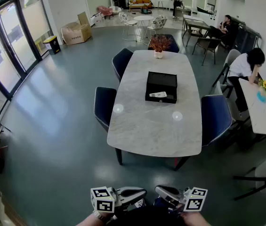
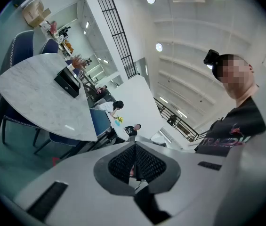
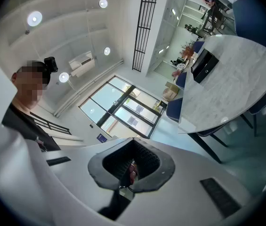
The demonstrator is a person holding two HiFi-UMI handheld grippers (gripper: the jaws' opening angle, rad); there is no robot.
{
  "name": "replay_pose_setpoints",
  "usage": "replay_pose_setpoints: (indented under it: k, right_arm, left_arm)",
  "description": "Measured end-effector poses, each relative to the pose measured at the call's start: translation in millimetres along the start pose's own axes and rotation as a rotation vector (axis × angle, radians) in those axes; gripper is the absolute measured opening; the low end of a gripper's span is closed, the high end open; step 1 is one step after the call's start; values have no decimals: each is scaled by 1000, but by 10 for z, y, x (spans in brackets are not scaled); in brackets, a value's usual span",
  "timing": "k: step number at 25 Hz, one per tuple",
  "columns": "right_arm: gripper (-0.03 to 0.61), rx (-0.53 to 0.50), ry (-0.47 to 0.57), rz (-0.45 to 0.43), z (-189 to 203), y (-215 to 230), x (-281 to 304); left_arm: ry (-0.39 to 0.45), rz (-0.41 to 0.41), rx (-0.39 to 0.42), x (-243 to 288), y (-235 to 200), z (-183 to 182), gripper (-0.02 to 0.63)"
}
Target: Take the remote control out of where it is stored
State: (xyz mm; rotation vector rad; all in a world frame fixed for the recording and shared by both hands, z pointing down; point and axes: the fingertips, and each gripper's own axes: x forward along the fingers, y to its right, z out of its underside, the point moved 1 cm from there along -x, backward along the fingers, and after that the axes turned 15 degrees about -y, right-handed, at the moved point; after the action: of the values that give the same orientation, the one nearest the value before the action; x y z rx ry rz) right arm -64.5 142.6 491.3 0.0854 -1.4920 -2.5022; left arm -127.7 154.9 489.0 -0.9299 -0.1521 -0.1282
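Marble surface (image 1: 154, 126) ahead of us carries a black box (image 1: 161, 81), and the white remote (image 1: 158, 94) lies at the box's near edge. We hold both tongs low, well apart from the surface. Our left tongs (image 2: 135, 160) are pressed together on nothing. Our right tongs (image 3: 132, 167) are likewise closed and empty.

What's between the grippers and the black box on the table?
Head view: bare grey floor, then bare marble table up to the black box. The left gripper and right gripper are shut, short of the table's near end.
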Motion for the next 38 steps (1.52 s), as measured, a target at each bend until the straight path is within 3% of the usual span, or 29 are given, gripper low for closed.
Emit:
replay_pose_setpoints:
  k: [25,31,38]
  right_arm:
    - [9,-1,45,-22,-265,87,-223]
    - [9,0,37,-31,-465,183,-465]
    - [9,11,36,-41,-681,301,-822]
  left_arm:
    - [38,-46,-11,48,-134,-215,9]
    - [54,-73,-14,268,-205,-361,8]
    - [83,-50,-33,629,-242,-647,9]
